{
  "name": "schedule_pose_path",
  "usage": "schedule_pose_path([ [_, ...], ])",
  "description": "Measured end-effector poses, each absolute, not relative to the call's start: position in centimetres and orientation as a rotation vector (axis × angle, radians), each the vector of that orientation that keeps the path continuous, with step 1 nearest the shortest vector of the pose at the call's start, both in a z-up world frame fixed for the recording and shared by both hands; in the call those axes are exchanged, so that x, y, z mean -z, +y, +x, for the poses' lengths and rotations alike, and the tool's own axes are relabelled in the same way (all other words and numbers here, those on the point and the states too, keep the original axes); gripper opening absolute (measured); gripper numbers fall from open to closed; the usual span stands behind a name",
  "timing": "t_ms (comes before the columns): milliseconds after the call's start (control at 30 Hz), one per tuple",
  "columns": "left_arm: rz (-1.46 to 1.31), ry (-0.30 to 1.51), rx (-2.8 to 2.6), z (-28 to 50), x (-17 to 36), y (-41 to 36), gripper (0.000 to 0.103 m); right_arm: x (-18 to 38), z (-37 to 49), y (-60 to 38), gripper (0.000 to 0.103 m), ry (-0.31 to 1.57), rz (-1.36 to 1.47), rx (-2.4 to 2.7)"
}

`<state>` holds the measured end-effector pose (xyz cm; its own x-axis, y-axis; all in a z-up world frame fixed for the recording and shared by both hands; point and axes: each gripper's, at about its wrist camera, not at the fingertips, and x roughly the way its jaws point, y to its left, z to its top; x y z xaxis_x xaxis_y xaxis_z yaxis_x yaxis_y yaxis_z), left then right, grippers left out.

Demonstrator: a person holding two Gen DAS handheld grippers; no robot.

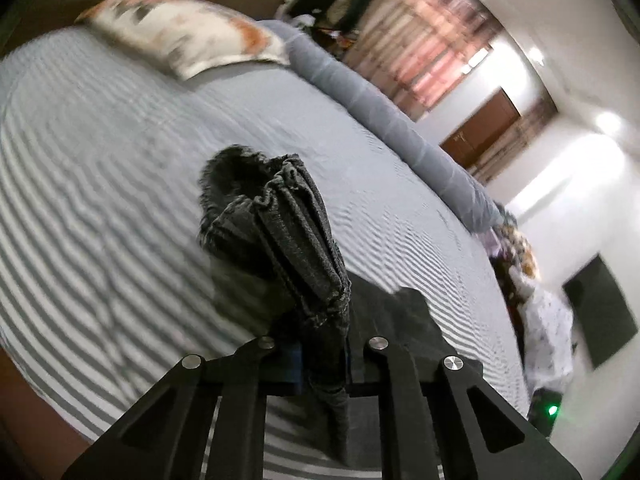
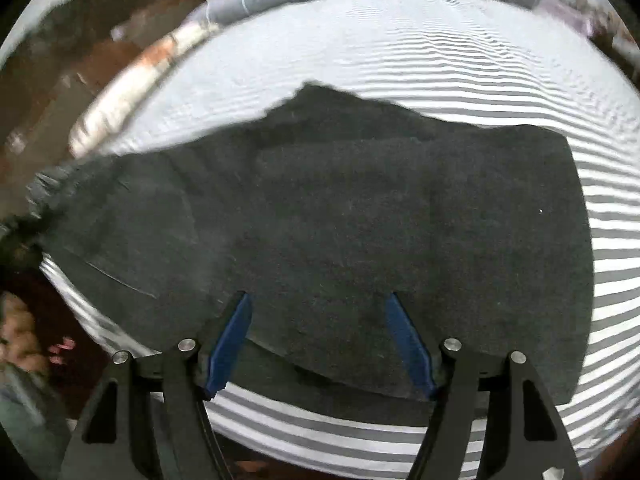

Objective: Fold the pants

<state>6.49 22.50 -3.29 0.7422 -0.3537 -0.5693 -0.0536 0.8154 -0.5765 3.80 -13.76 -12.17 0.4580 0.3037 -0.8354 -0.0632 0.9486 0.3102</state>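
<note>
Dark grey denim bunches between the fingers of our left gripper (image 1: 324, 352), which are clamped on the frayed hem end of the pants (image 1: 280, 232), lifted above the striped bed (image 1: 100, 160). A patterned pillow (image 1: 188, 32) lies farther back. To the right, our right gripper (image 2: 320, 340) hangs open over the flat body of the pants (image 2: 360, 208), its blue fingers (image 2: 230, 344) apart and gripping nothing.
</note>
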Motion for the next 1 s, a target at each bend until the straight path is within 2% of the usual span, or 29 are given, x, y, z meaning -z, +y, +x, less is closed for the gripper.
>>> schedule_pose_path([
  [233,-0.439,0.705,0.281,7.4,-2.1,13.0,0.011,8.8,2.9,-19.6,0.068,0.954,0.364,-0.198],
  [467,-0.313,0.746,0.446,7.6,-3.3,1.3,0.011,9.3,0.4,-26.8,0.068,0.928,0.473,-0.128],
  [567,-0.273,0.792,0.530,7.2,-1.9,-4.2,0.011,10.4,-0.4,-29.1,0.068,0.929,0.525,-0.107],
  [733,-0.137,0.921,0.595,6.2,3.6,-12.6,0.011,12.2,-1.7,-32.8,0.068,0.940,0.609,-0.092],
  [900,0.010,0.966,0.577,5.0,7.7,-15.7,0.012,13.5,-1.5,-34.8,0.068,0.939,0.677,-0.130],
  [933,0.041,0.955,0.579,4.7,7.7,-16.0,0.013,13.7,-1.4,-34.9,0.068,0.937,0.692,-0.142],
  [1000,0.063,0.944,0.590,4.3,7.7,-16.2,0.023,14.1,-1.0,-35.1,0.068,0.928,0.723,-0.175],
])
